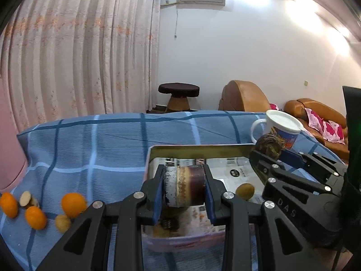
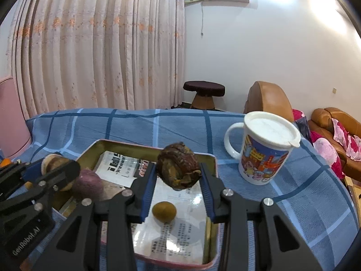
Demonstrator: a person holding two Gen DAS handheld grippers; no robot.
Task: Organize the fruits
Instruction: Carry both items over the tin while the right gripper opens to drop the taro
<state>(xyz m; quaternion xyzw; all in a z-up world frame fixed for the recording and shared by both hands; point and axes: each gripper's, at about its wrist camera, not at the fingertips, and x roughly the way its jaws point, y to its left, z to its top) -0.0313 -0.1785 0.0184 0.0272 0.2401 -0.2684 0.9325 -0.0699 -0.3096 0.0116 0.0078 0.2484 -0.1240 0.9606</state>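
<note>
Standing by the bed, I see both hand-held grippers hanging over a shallow metal tin [image 2: 204,158] that sits on the blue checked bedspread [image 1: 90,149]. In the left wrist view the left gripper [image 1: 184,186] is clamped on a purple-skinned chunk of root or fruit with a pale cut end [image 1: 183,186], dead centre in the lower half of the frame, right above the tin. In the right wrist view the right gripper [image 2: 178,176] is clamped on a brown, rough, knobbly fruit [image 2: 178,166] near the middle of the frame, held up off the tin's floor. Below it, lower centre, a small olive-brown round fruit [image 2: 164,211] lies loose on the printed paper lining the tin. Over in the lower left of the left view, a few oranges [image 1: 73,204] and a couple of small tan pieces [image 1: 62,222] are scattered on the spread, well apart from the tin. A white lidded mug with cartoon print [image 2: 262,149] stands on the spread just beside the tin, at right centre of the right view. Curtains and brown leather seats fill the background.
</note>
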